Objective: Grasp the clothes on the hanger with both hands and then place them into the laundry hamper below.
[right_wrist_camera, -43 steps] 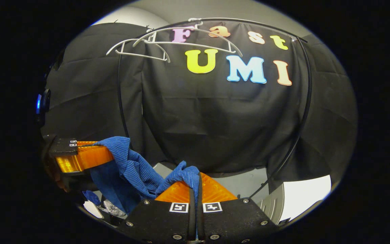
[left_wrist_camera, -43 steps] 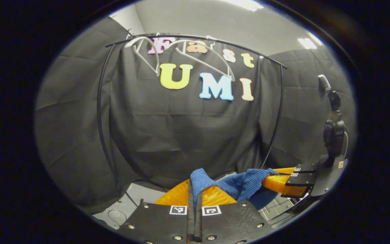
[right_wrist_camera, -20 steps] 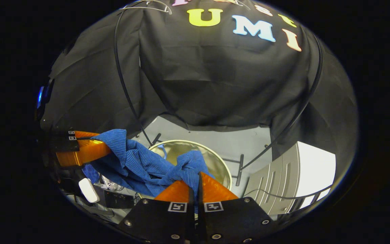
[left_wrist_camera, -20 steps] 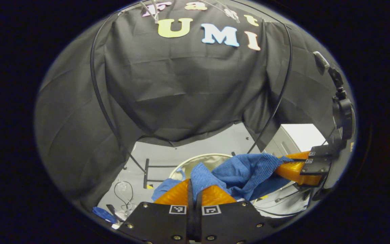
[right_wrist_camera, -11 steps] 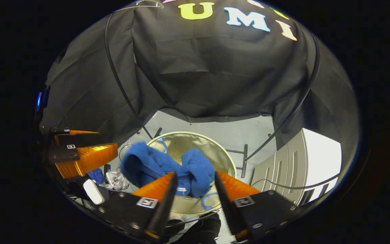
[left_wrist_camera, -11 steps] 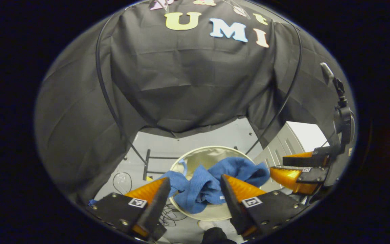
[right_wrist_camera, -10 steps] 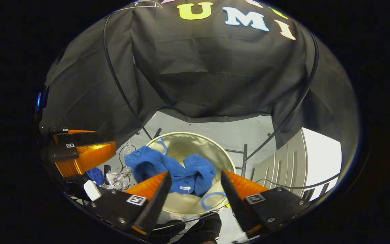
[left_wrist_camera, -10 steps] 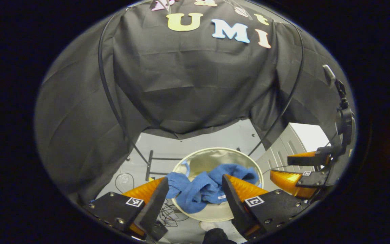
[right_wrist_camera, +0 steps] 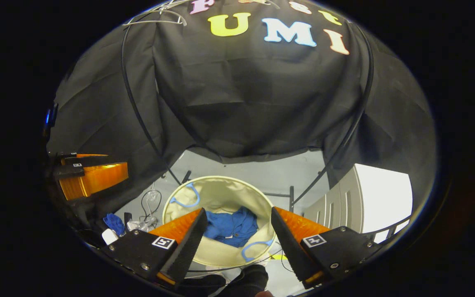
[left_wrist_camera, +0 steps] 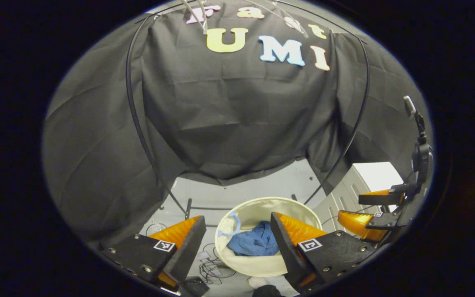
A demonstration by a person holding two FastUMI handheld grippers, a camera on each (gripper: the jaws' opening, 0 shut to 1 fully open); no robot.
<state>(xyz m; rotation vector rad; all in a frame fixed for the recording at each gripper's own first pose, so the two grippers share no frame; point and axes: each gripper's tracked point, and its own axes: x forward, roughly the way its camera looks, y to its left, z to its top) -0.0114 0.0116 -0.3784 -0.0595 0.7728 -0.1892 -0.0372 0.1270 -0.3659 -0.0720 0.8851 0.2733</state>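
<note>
The blue garment (left_wrist_camera: 256, 243) lies crumpled at the bottom of the round cream laundry hamper (left_wrist_camera: 262, 202) on the floor. My left gripper (left_wrist_camera: 236, 217) hangs open above the hamper, nothing between its fingers. Off to the right in the left gripper view, the right gripper (left_wrist_camera: 351, 207) has its fingers apart. In the right gripper view, the garment (right_wrist_camera: 231, 227) rests inside the hamper (right_wrist_camera: 217, 179), below my open, empty right gripper (right_wrist_camera: 238, 211). The left gripper (right_wrist_camera: 116, 164) shows at the left edge. Bare white hangers (right_wrist_camera: 155, 16) hang on the rail at the top.
A black tube clothes rack (left_wrist_camera: 132, 103) arches over the hamper, its foot bars on the grey floor. A white cabinet (right_wrist_camera: 369, 198) stands to the right. Cables (right_wrist_camera: 149, 198) and a small blue cloth (right_wrist_camera: 114, 222) lie on the floor left of the hamper.
Both grippers came down from the rail holding the blue garment, then opened. The garment fell into the hamper and settled at its bottom. Both grippers have since lifted slightly.
</note>
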